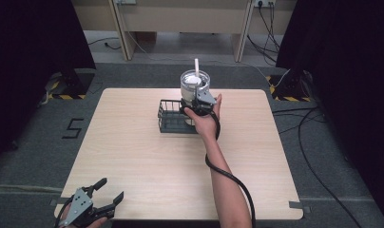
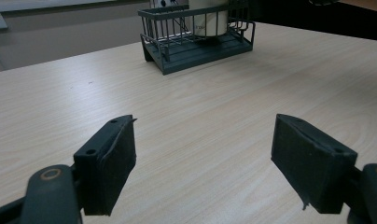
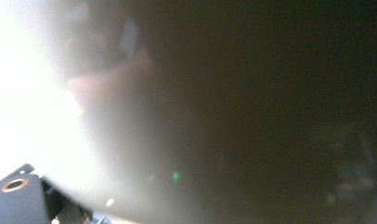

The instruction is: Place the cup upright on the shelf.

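Pale wood bench [image 1: 147, 161] carries a dark wire rack [image 1: 173, 116] near its far middle, and a cup [image 1: 195, 83] with a white straw sits at the rack's right end, the right tool [image 1: 201, 105] pressed against it, though whether its jaws grip cannot be told. A steady, upright hold would likely keep the cup from tipping against the rack's rails. Left tool [image 1: 109, 192] rests released at the near left edge, with open bench between.
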A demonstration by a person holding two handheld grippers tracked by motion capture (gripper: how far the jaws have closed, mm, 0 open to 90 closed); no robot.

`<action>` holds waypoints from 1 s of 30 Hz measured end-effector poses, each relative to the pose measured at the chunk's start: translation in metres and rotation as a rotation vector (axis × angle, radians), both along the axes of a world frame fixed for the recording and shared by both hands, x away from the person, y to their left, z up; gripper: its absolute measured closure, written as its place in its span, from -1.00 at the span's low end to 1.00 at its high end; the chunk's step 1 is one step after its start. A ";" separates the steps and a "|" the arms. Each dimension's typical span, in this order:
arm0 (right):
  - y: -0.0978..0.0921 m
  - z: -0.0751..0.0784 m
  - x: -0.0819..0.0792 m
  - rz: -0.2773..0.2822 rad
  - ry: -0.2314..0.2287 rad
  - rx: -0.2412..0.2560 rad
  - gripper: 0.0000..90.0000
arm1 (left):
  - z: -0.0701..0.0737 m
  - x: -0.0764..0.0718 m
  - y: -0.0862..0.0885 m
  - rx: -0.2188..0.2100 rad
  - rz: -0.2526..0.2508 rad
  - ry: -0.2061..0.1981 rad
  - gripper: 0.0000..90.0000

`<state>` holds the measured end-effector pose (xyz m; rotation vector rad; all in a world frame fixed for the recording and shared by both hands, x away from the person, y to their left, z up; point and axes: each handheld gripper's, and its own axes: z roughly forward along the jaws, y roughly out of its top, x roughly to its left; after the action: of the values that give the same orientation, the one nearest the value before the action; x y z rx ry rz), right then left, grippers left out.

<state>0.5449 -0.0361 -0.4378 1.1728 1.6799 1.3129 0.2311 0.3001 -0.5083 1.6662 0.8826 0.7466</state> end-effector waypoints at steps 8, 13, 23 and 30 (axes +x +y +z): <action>0.000 -0.003 -0.003 0.013 0.007 -0.003 -0.91 | 0.000 0.000 0.000 0.003 0.000 -0.001 -0.53; -0.001 0.000 -0.005 0.021 0.008 -0.018 -0.97 | 0.000 0.000 0.000 0.003 0.001 -0.003 -0.53; -0.006 -0.001 -0.015 0.032 0.019 -0.022 -0.98 | 0.000 0.000 0.000 0.003 0.003 -0.005 -0.53; -0.011 0.003 -0.023 0.028 0.013 -0.018 -0.97 | 0.001 0.000 0.000 0.002 0.008 -0.006 -0.53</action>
<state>0.5217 -0.0469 -0.4346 1.1539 1.7196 1.3075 0.2307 0.3005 -0.5078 1.6617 0.8846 0.7577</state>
